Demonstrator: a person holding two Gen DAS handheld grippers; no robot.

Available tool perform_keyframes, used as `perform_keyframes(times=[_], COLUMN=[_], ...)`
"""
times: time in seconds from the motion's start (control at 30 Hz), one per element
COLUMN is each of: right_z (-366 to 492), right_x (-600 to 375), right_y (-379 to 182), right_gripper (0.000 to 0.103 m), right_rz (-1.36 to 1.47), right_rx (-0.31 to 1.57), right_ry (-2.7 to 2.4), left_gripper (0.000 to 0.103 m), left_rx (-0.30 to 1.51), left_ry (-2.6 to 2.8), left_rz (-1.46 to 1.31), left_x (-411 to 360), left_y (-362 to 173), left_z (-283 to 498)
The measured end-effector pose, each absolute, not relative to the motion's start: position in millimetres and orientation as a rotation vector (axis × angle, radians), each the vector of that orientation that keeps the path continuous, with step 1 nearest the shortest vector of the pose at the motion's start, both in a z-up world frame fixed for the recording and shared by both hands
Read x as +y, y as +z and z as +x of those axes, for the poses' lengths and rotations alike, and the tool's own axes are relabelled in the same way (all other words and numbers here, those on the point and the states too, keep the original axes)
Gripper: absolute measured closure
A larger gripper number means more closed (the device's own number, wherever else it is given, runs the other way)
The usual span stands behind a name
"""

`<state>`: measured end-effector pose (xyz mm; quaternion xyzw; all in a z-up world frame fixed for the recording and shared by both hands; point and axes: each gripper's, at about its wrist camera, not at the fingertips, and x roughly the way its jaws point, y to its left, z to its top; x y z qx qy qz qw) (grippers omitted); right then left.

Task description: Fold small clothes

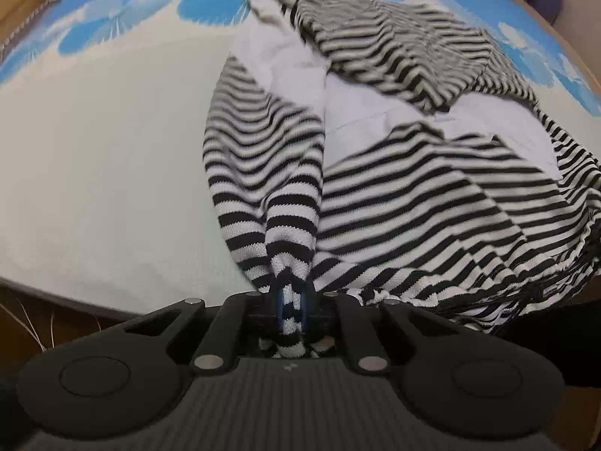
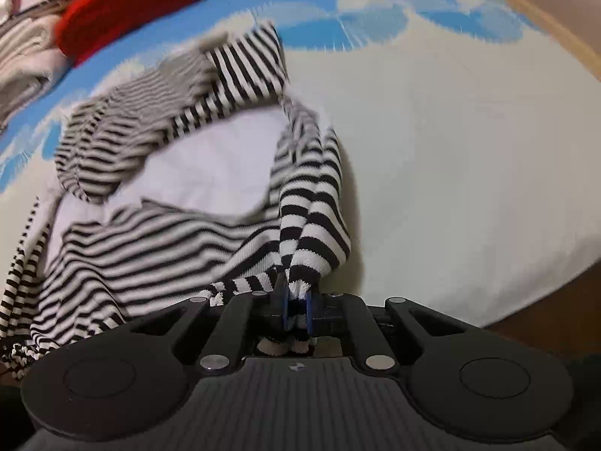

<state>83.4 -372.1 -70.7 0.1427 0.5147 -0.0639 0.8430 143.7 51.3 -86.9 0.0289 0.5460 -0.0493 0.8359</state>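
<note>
STEP: fold in hand, garment gripped at two near points | LEFT: left gripper (image 1: 292, 300) clamped on striped garment (image 1: 394, 188) | RIGHT: right gripper (image 2: 296, 302) clamped on same garment (image 2: 157, 225) | LOCATION: garment partly raised off bed (image 1: 94, 169), far part resting | NEXT: probably carry both held points together toward far edge; keep tension even.

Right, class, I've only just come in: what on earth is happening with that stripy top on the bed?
A person is folding a black-and-white striped top on a bed cover printed in blue and white, using hand-held tongs. The left tongs are shut on one edge of the top, and the right tongs are shut on another, so the fabric bunches up towards each. Its white inner side shows in the middle. A red garment lies on a pile further back.
</note>
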Motion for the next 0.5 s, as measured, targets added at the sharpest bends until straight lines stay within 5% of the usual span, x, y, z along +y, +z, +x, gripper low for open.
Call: perform_keyframes(times=[0.5], right_z=[14.6], right_x=[-416.1], right_y=[46.7], right_gripper=[0.097], right_rz=[0.469], right_rx=[0.820], right_ry=[0.022], left_gripper=[0.096], left_rx=[0.960], left_ry=[-0.234], left_rz=[-0.137], left_x=[87.7], left_y=[32.6], left_z=[78.7])
